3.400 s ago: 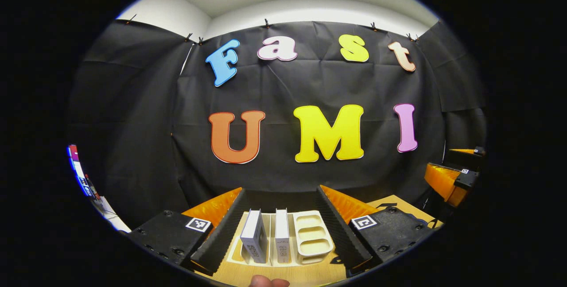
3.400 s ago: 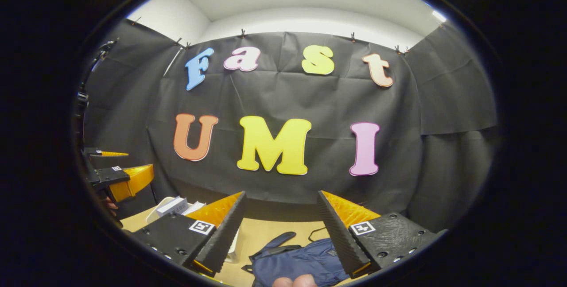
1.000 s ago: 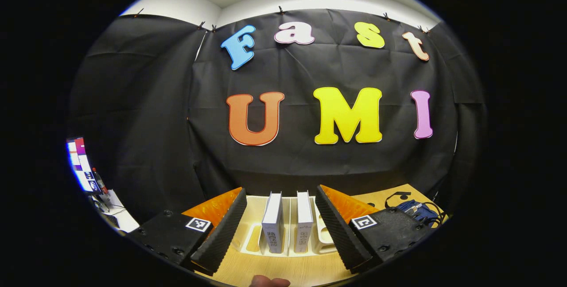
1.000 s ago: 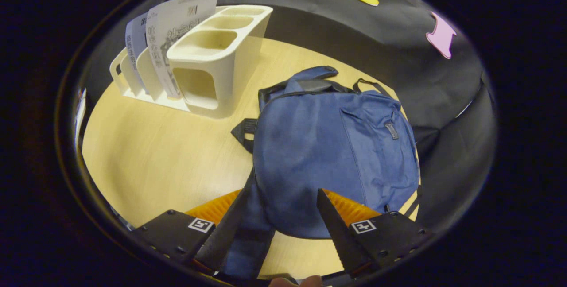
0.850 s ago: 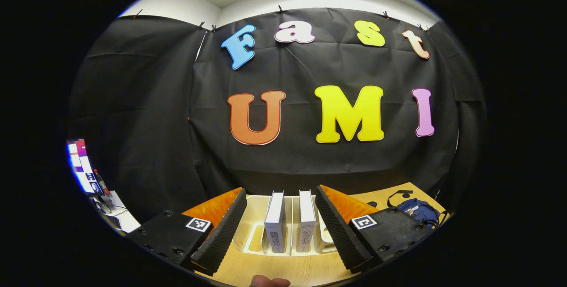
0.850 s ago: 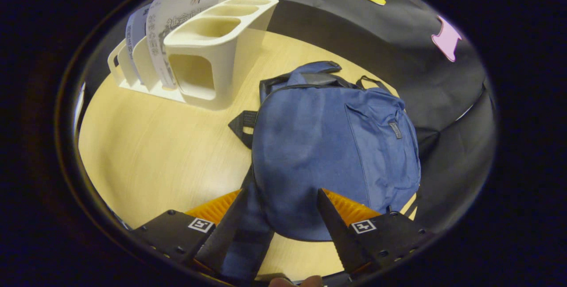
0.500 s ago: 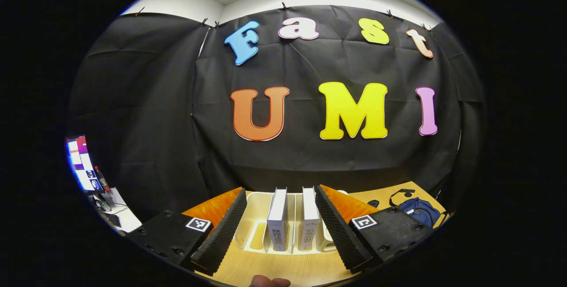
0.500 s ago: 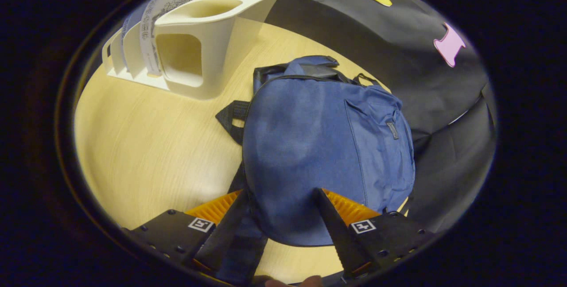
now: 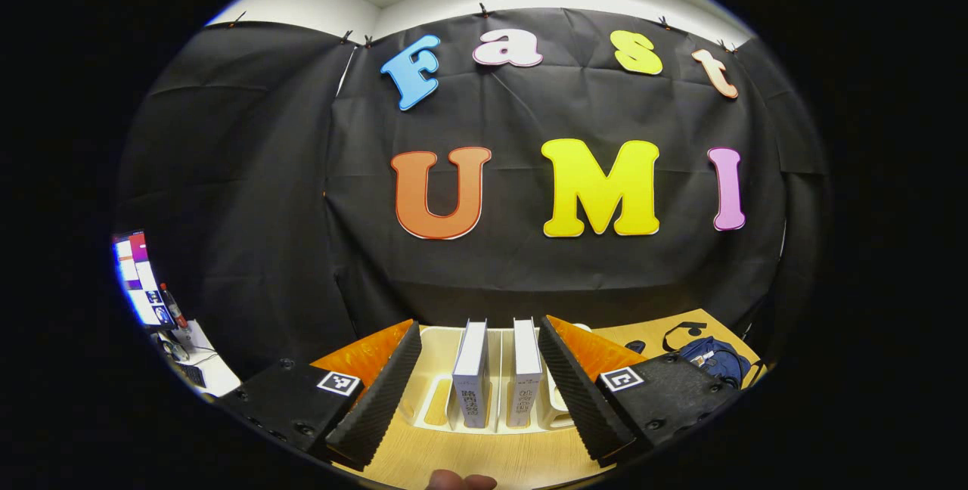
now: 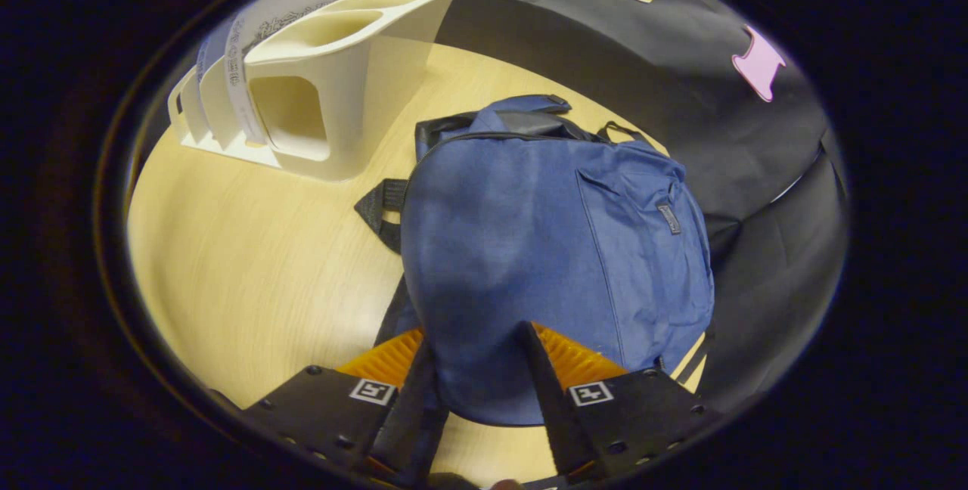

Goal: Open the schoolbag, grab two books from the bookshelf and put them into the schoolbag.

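fingers of right gripper [image 10: 473, 358] pinch schoolbag [image 10: 552, 248] fabric — left gripper [image 9: 480, 369] spread wide.

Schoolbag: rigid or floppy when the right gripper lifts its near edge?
Likely floppy: the schoolbag lies flat and slack on the table, apparently empty. The cloth between the right gripper fingers will probably bunch rather than lift the whole bag.

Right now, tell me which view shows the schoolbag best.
The right gripper view: the blue schoolbag lies large on the wooden table, its front pocket and straps plain, with the right gripper closing on its near edge. The left gripper view shows the schoolbag only small, at the far right beyond the bookshelf.
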The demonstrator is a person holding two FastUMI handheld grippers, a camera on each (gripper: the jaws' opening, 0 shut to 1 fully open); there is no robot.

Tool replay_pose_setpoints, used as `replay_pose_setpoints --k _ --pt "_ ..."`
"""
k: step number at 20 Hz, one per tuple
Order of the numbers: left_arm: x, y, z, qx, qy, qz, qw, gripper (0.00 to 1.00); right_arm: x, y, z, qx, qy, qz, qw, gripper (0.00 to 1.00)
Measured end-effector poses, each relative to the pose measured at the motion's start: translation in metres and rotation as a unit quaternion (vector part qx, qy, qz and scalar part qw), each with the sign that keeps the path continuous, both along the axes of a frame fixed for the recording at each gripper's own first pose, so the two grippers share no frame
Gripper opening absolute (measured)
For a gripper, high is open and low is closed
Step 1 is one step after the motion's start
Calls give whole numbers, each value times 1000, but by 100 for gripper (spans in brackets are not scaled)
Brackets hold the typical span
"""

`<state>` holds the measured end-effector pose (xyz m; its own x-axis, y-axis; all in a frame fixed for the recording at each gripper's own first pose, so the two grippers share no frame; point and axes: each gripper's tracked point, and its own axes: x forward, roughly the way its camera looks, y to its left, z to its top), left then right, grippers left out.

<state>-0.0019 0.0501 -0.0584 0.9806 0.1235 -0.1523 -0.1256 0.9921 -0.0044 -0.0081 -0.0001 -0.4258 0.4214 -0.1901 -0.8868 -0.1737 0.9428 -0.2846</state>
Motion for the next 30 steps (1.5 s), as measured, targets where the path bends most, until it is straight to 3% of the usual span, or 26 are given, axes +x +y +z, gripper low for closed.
replay_pose_setpoints --k 1,2,3,4,6,8,18,23,30 --pt "0 0 0 0 0 0 1000 99 -1 4 2 4 2 2 1000 65" --pt "0 0 -1 -1 1 1 1000 99 -2 4 2 8 4 5 1000 50" --pt "-1 -1 -1 -2 2 2 1000 99 -2 4 4 8 4 5 1000 41" --pt "-2 -1 -1 -3 2 2 1000 99 -1 1 9 5 -2 4 1000 25" --pt "-3 0 -2 -6 2 3 1000 99 -1 1 10 22 2 0 1000 6" --pt "-2 -1 -3 -9 4 3 1000 99 1 -1 12 39 4 -9 999 0" --pt "1 -12 -8 -21 9 -2 1000 99 5 -15 67 63 -34 18 997 0" --pt "9 -19 -11 -28 11 -9 1000 99 12 -43 112 55 -59 35 996 0" --pt "24 -32 -18 -30 24 -21 999 99 33 -100 164 40 -86 27 995 0"
